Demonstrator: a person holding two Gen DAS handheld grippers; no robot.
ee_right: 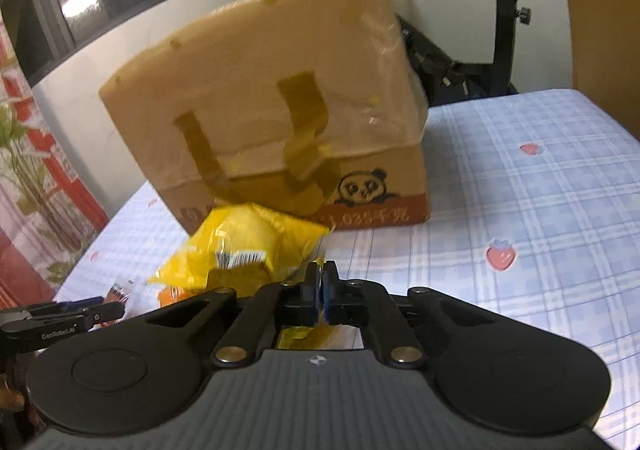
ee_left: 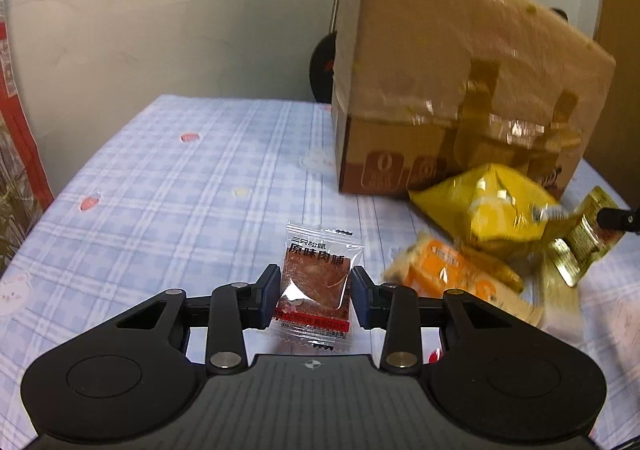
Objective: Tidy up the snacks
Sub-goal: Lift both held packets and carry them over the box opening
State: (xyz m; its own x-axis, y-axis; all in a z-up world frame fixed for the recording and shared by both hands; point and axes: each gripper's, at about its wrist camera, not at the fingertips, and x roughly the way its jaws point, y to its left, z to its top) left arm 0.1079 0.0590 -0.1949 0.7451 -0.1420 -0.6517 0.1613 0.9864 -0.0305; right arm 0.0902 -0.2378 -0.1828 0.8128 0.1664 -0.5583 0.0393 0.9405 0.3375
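Observation:
A clear packet of red dried meat [ee_left: 316, 282] sits between the blue pads of my left gripper [ee_left: 314, 290], which is shut on its two sides just above the checked tablecloth [ee_left: 160, 190]. To its right lie an orange snack packet [ee_left: 448, 274] and a puffy yellow bag [ee_left: 492, 210]. My right gripper [ee_right: 320, 286] has its pads pressed together on the thin edge of a gold packet [ee_left: 592, 234], right beside the yellow bag [ee_right: 248, 246]. More gold wrapper shows under its fingers. The left gripper [ee_right: 60, 314] appears at the left edge of the right wrist view.
A tall cardboard box [ee_left: 460, 70] wrapped in tape and plastic, with a panda print [ee_right: 364, 190], stands just behind the snacks. An exercise bike [ee_right: 504, 30] is beyond the table. A red-and-floral curtain [ee_right: 24, 170] hangs to the left.

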